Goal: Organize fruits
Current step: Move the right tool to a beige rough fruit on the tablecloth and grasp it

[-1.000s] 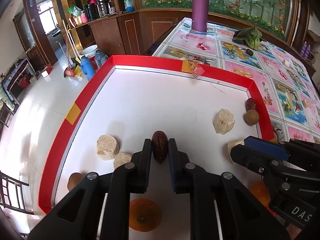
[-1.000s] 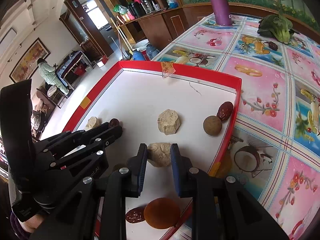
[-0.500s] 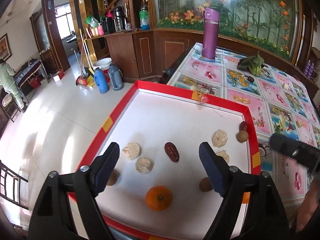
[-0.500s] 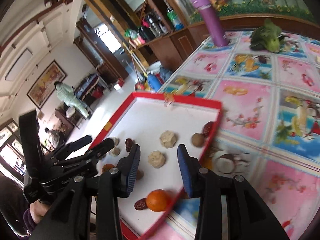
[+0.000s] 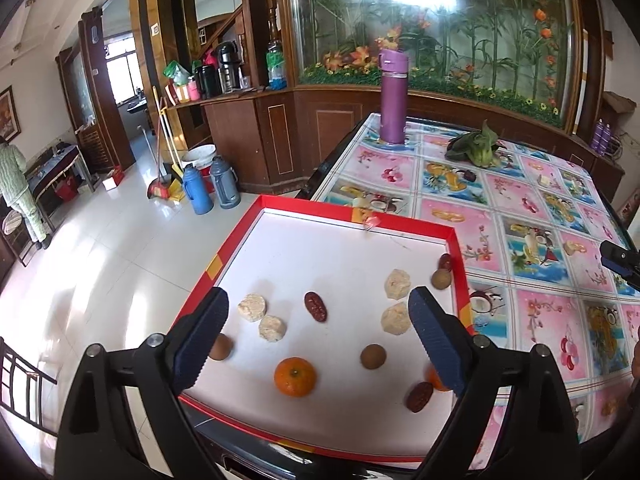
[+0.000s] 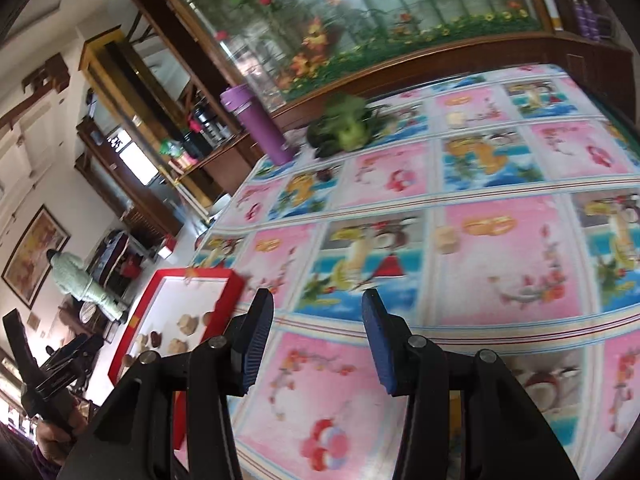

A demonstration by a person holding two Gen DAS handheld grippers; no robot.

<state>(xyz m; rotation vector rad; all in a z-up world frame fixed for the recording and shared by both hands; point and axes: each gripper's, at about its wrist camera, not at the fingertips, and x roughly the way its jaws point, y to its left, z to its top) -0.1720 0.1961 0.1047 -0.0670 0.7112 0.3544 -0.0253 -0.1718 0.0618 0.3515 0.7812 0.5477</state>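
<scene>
A red-rimmed white tray point(image 5: 236, 236) lies at the table's near left corner. On it are a red date point(image 5: 315, 306), an orange point(image 5: 295, 375), pale beige lumps point(image 5: 251, 307), round brown fruits point(image 5: 373, 356) and another date point(image 5: 419, 396). My left gripper point(image 5: 318, 332) hangs open high above the tray with nothing between its fingers. My right gripper point(image 6: 316, 344) is open and empty over the flowered tablecloth, to the right of the tray point(image 6: 140, 308). A pale lump point(image 6: 446, 240) lies on the cloth ahead of it.
A purple flask point(image 5: 393, 97) and a green leafy vegetable point(image 5: 476, 148) stand at the table's far side. Left of the table are thermos jugs point(image 5: 196, 190) on a tiled floor and a person point(image 5: 18, 188) standing far off. The cloth point(image 5: 532, 208) spreads right of the tray.
My left gripper let go of the red date, opened wide and rose well above the tray. My right gripper released the beige lump, opened and swung right, away from the tray.
</scene>
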